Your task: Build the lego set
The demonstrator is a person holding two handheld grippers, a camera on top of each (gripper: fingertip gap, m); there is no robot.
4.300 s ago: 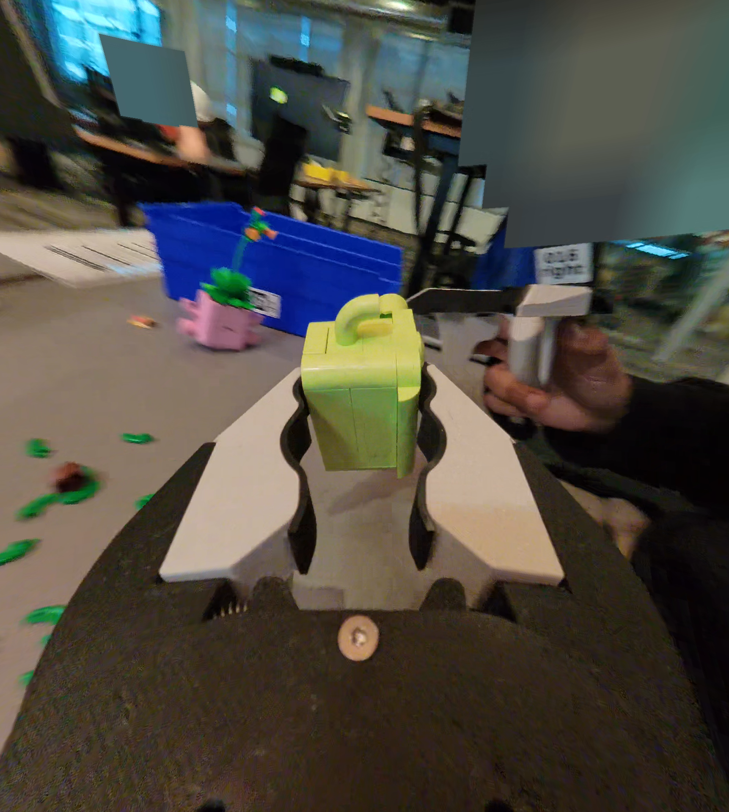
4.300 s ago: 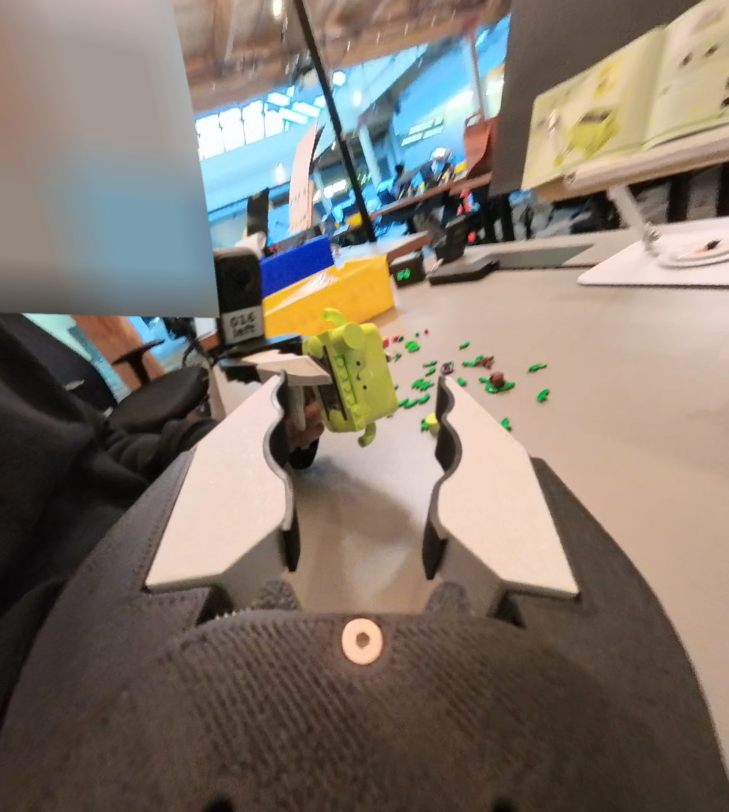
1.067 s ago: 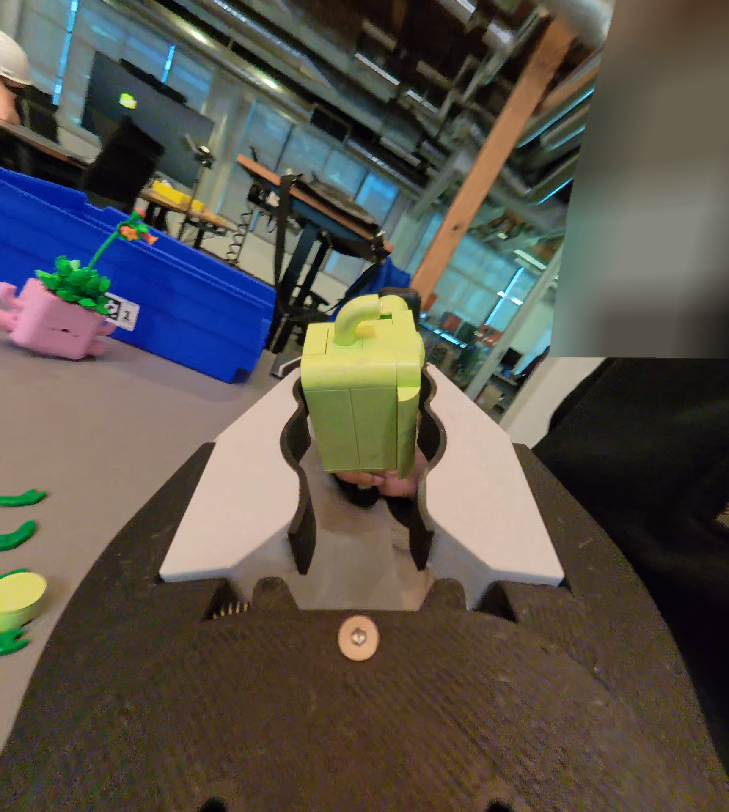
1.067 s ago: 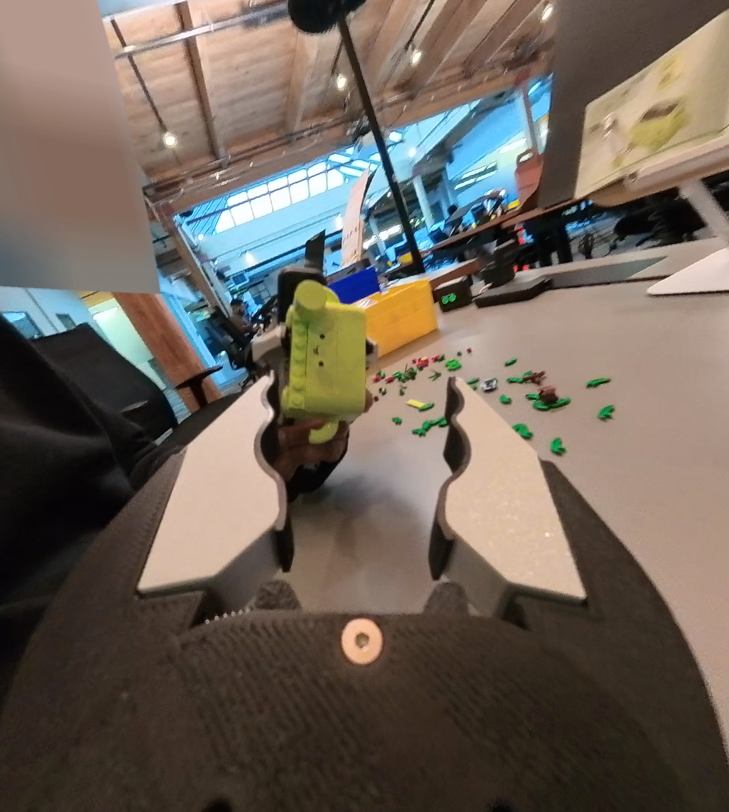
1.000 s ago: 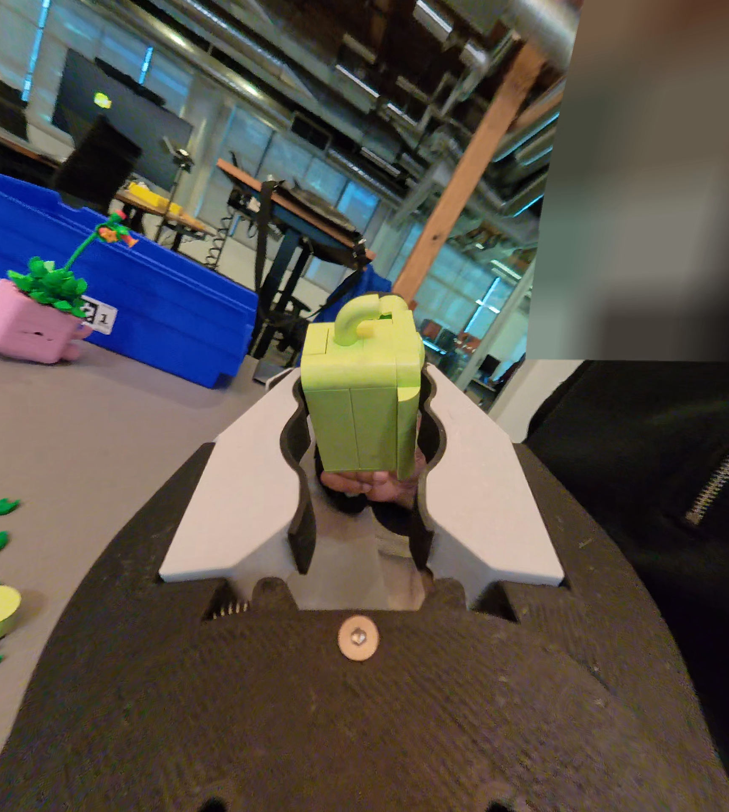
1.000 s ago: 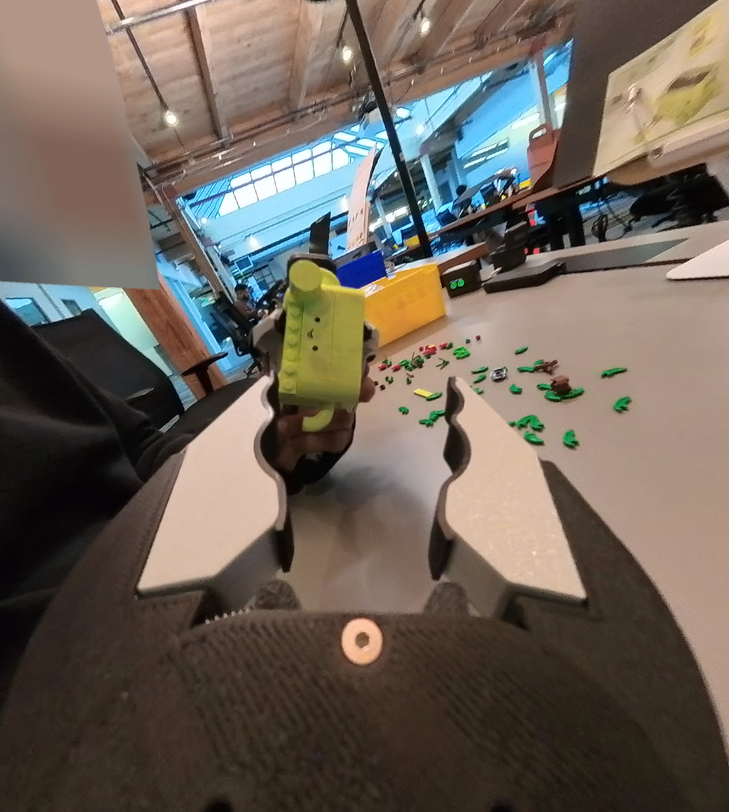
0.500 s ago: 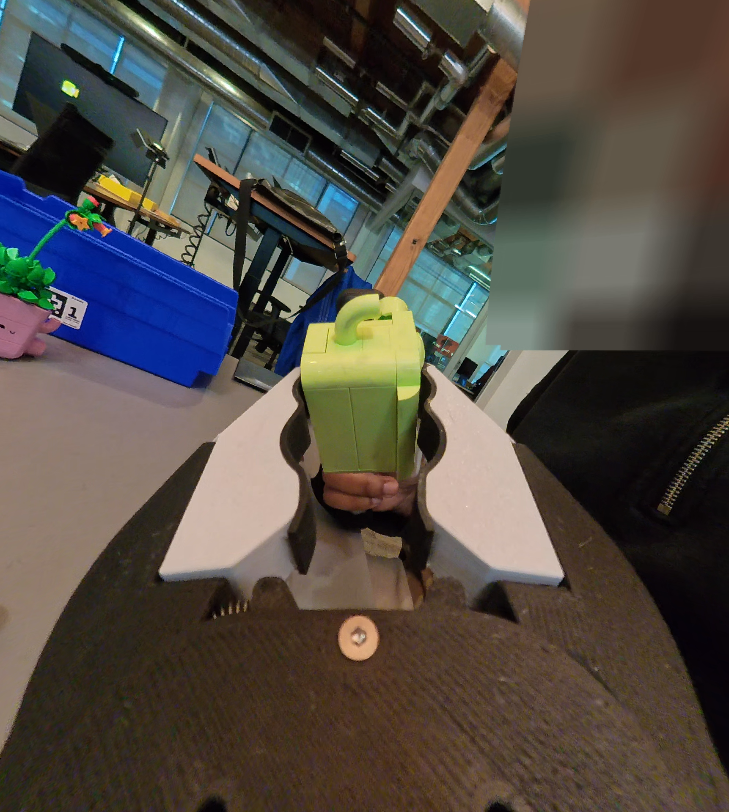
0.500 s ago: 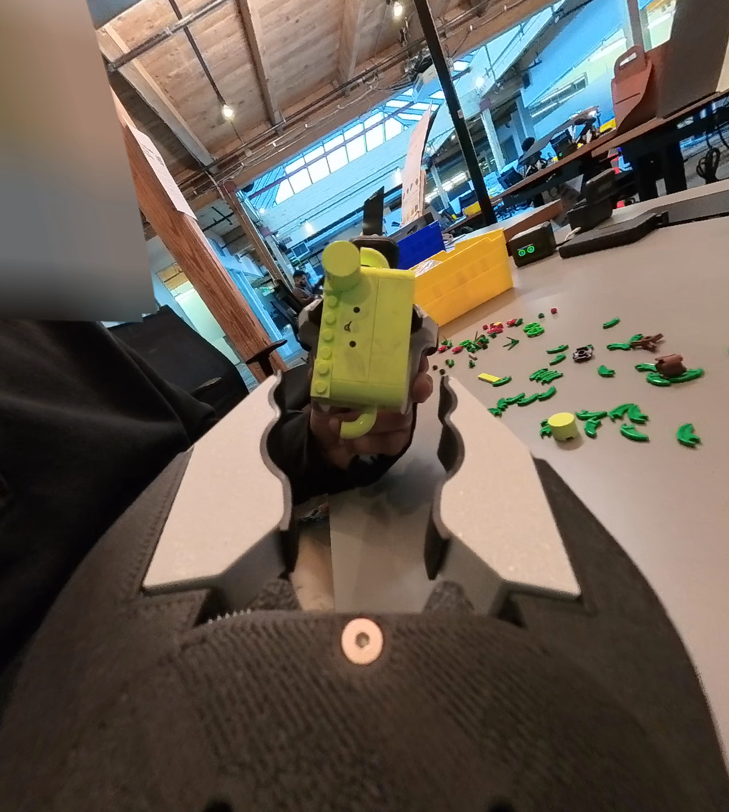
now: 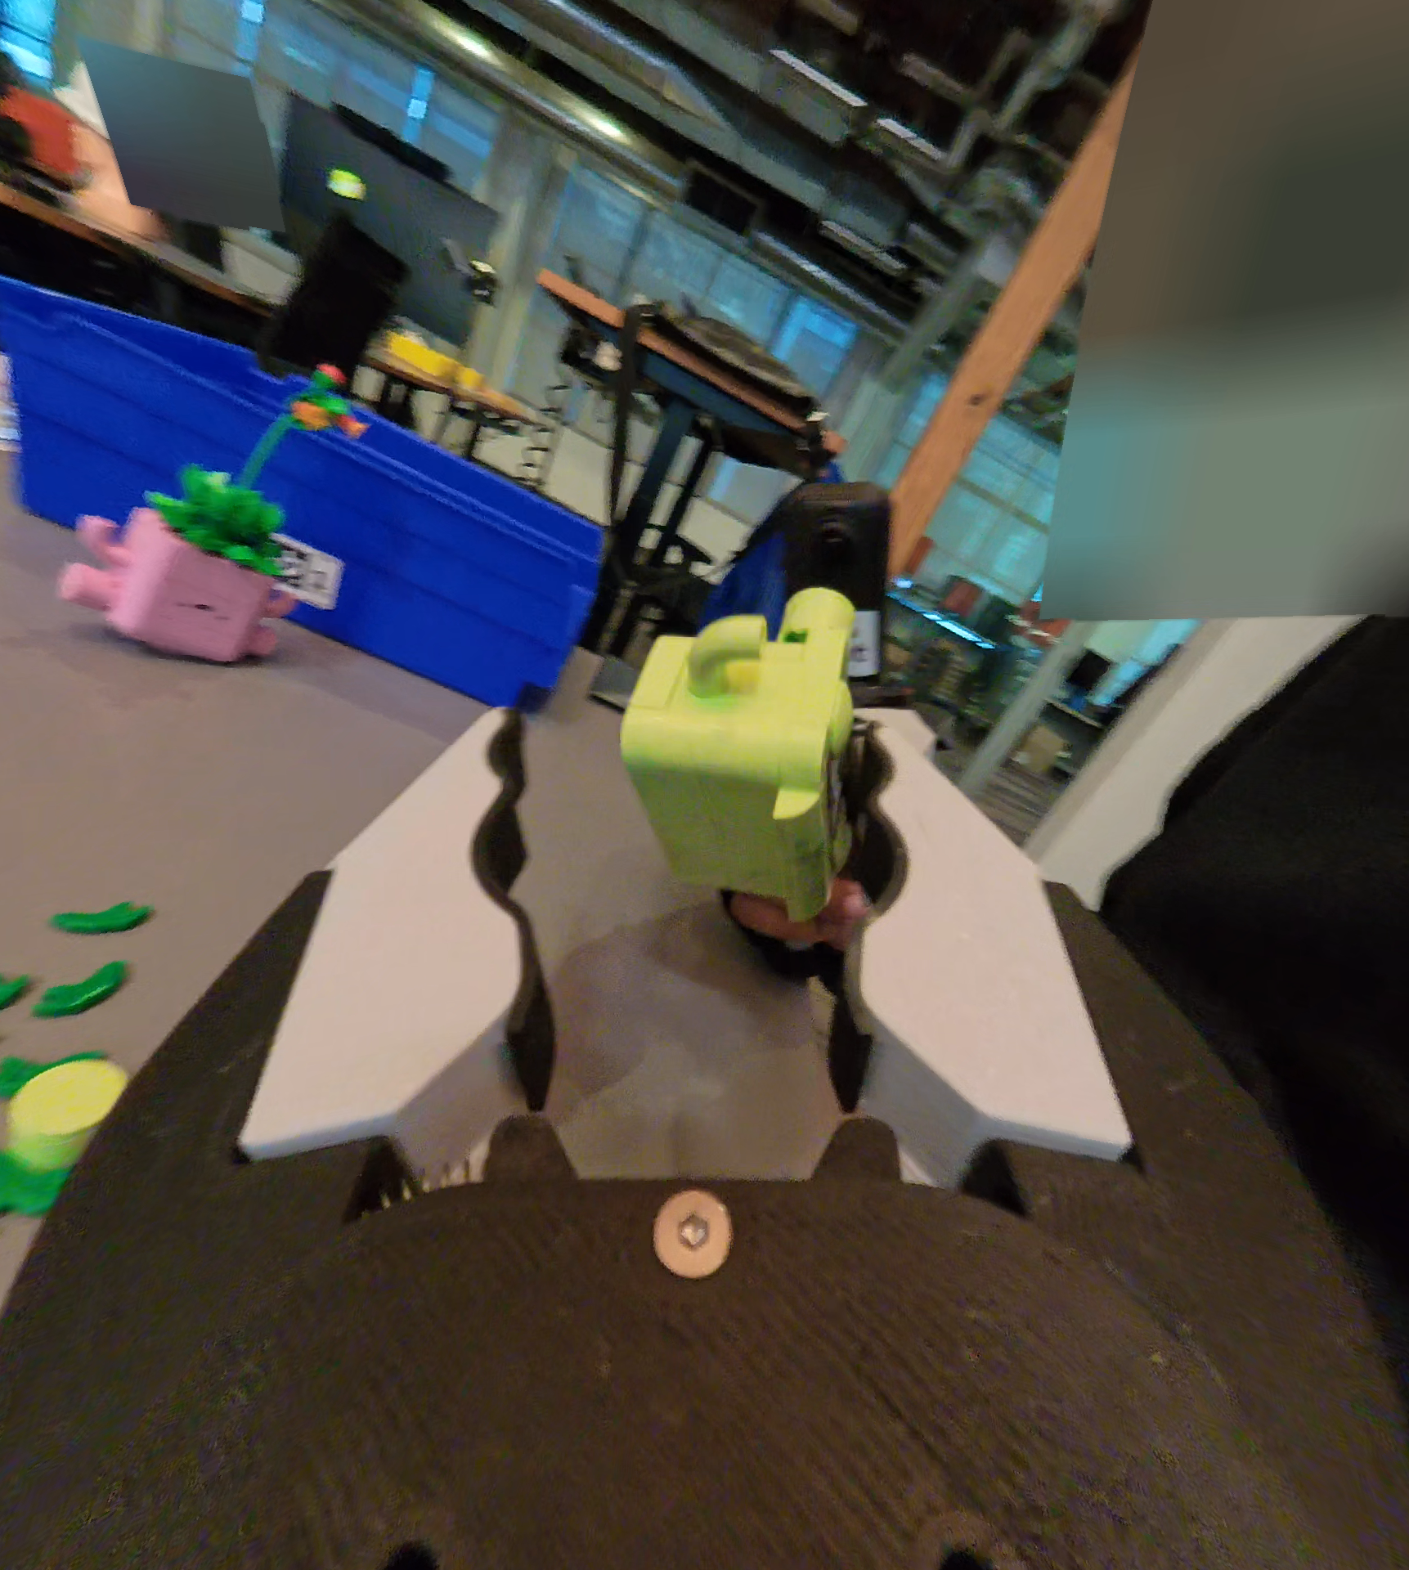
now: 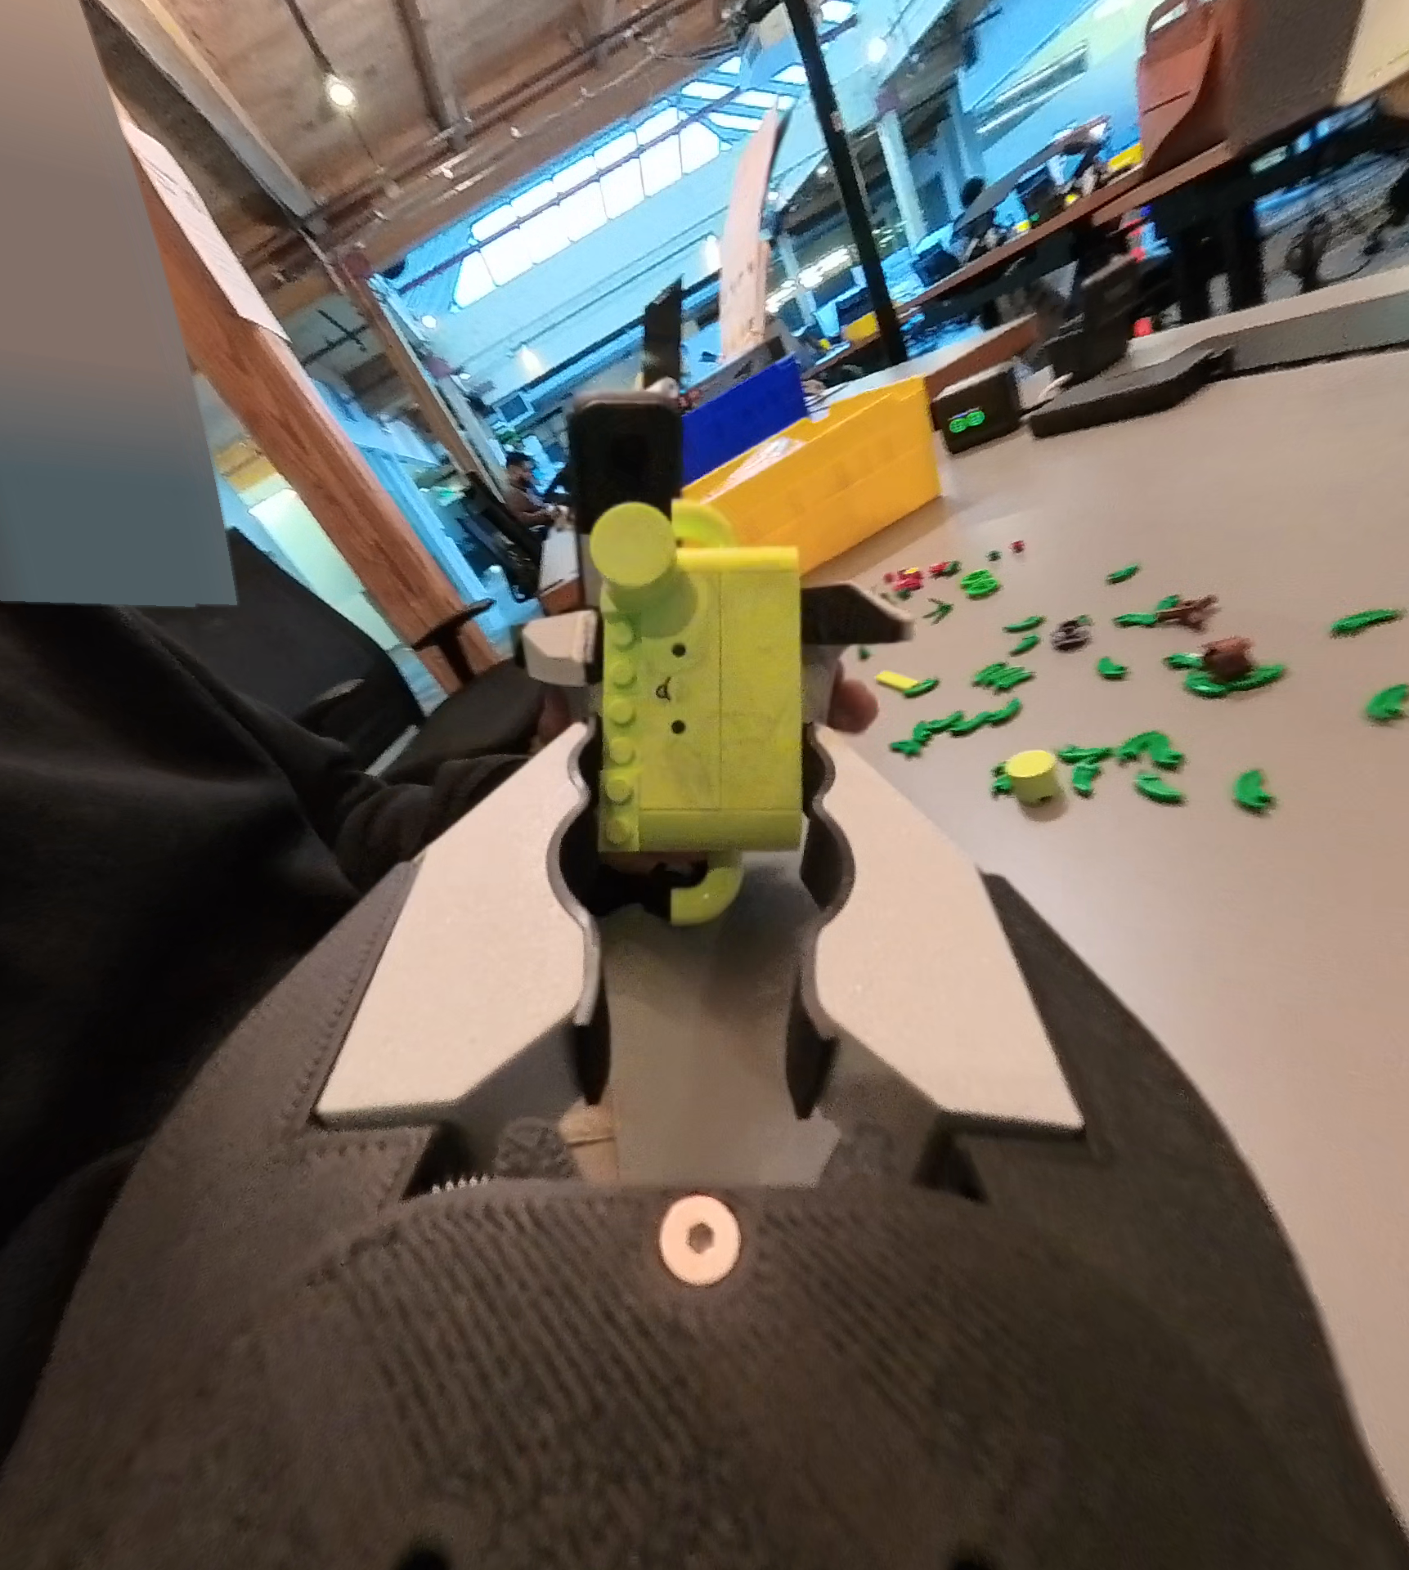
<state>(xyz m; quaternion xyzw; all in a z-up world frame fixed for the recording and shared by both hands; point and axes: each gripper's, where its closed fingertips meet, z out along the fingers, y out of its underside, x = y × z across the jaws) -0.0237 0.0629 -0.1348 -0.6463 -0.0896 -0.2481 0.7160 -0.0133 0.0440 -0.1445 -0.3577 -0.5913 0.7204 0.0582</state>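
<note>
A lime green Lego block figure (image 9: 726, 765) with a curved handle and a small face (image 10: 709, 697) hangs in the air above the grey table (image 10: 1193, 977). My right gripper (image 10: 696, 748) is shut on it, one finger on each side. My left gripper (image 9: 688, 731) is open; the block stands between its fingers, near the right one and clear of the left one. In the right wrist view the left gripper's fingertips (image 10: 862, 624) show spread behind the block. A hand (image 9: 777, 922) shows below the block.
A pink Lego pot with a green plant (image 9: 174, 578) stands by a blue bin (image 9: 395, 544). Green leaf pieces (image 10: 1108, 756), a lime round piece (image 10: 1032, 773) and a brown piece (image 10: 1227, 654) lie scattered on the table. A yellow bin (image 10: 837, 476) stands farther back. My left and right fingertips are right by each other.
The right gripper has closed around the lime block. The left gripper, shut on it before, has opened and let it go and has swung back towards the table.
</note>
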